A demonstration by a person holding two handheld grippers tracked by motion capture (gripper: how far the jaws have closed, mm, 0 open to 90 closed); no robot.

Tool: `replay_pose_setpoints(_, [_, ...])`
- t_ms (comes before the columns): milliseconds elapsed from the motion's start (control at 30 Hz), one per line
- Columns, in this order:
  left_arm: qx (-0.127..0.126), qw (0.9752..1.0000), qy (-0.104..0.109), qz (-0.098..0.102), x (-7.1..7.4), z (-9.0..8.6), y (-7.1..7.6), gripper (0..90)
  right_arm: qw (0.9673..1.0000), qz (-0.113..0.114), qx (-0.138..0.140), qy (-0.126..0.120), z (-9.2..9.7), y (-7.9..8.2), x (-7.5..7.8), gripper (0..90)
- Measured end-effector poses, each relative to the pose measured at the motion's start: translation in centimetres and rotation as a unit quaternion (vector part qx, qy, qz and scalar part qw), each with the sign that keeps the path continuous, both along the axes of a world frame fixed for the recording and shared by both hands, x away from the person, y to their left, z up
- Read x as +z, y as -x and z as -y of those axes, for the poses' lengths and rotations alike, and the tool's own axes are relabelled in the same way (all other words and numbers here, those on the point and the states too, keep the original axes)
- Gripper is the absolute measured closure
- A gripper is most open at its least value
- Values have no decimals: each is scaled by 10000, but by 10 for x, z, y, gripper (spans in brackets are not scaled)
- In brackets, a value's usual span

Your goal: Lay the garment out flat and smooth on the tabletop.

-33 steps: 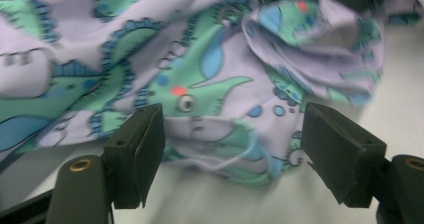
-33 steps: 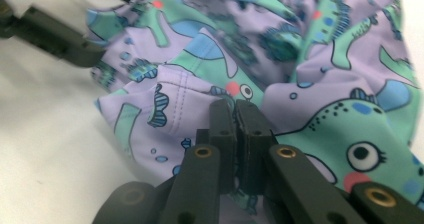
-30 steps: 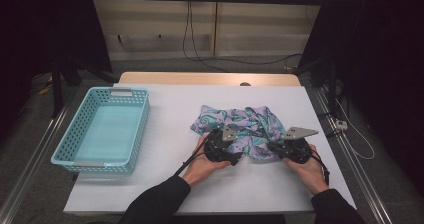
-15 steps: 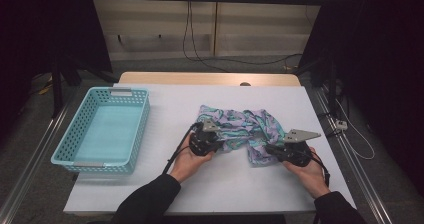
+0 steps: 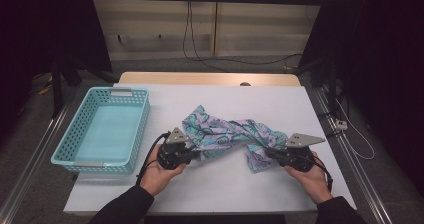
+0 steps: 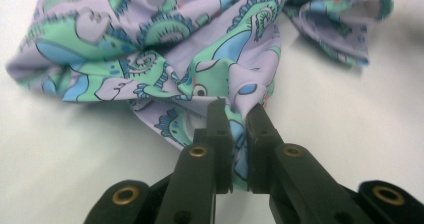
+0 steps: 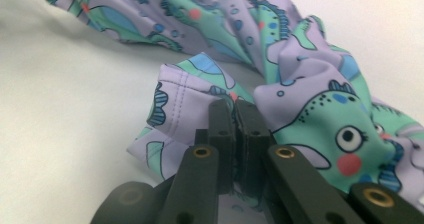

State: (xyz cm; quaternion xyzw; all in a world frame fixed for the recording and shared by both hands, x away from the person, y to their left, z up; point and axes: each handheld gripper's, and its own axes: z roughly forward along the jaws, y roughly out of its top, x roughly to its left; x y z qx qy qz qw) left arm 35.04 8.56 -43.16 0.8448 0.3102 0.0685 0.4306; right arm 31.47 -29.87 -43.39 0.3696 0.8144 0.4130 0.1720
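A crumpled cloth [image 5: 225,131] printed with fish in lilac, green and blue lies stretched across the middle of the white table [image 5: 225,189]. My left gripper [image 5: 196,154] is at the cloth's left end. Its jaws have just been closing, and in the left gripper view the left gripper [image 6: 237,109] pinches a fold of the cloth [image 6: 150,49]. My right gripper [image 5: 271,154] holds the cloth's right end near the table's front. In the right gripper view the right gripper [image 7: 232,106] is shut on a hemmed fold of the cloth [image 7: 300,69].
A light blue plastic basket [image 5: 120,91] stands on the table's left side, just left of my left hand. Bare white table surrounds the cloth. A wooden strip [image 5: 200,78] runs along the far edge, with cables on the floor beyond it.
My left gripper closed on the cloth's left part and moved left toward the basket. The bunched cloth is now drawn out long between the two grippers. The right gripper stayed put.
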Motion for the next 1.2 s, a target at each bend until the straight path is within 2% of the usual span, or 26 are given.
replay_pose_setpoints(67, [-73,9999,-79,-52,-1,-4,7,842,10000,6,18,-8,1,6,1,872])
replay_pose_setpoints(200, [-148,9998,-48,-101,-4,-12,17,842,10000,3,26,7,6,19,-1,872])
replay_pose_setpoints(300, [-103,9996,-192,-155,-9,-16,22,840,9999,-83,73,101,7,24,-4,870])
replay_pose_setpoints(333, [-63,9993,-348,-121,-11,-16,22,838,9998,-98,91,135,8,25,-5,869])
replay_pose_setpoints(400, [56,9985,-544,-45,-13,-16,20,837,9995,-84,30,290,7,26,-8,867])
replay_pose_setpoints(467, [103,9982,-580,-111,-15,-17,17,837,9989,-38,-92,457,7,27,-9,869])
replay_pose_setpoints(600, [182,9980,-578,-158,-18,-16,14,820,9976,-76,-411,557,13,21,-11,871])
replay_pose_setpoints(700, [127,9979,-618,-125,-20,-14,11,795,9977,-16,-525,435,19,14,-9,872])
replay_pose_setpoints(767, [156,9984,-539,-110,-21,-12,10,729,9981,64,-554,261,19,10,-6,872])
replay_pose_setpoints(833, [140,9988,-462,33,-18,-10,10,686,9985,137,-515,157,16,5,-2,873])
replay_pose_setpoints(933, [44,9988,-345,333,-11,-6,13,680,9990,190,-391,55,8,-5,1,873])
replay_pose_setpoints(1067, [77,9983,-183,551,-4,-3,12,610,9994,198,-268,-81,-2,-17,5,874])
replay_pose_setpoints(1200, [119,9984,-143,540,-3,0,10,536,9989,334,-141,-289,-13,-27,17,875])
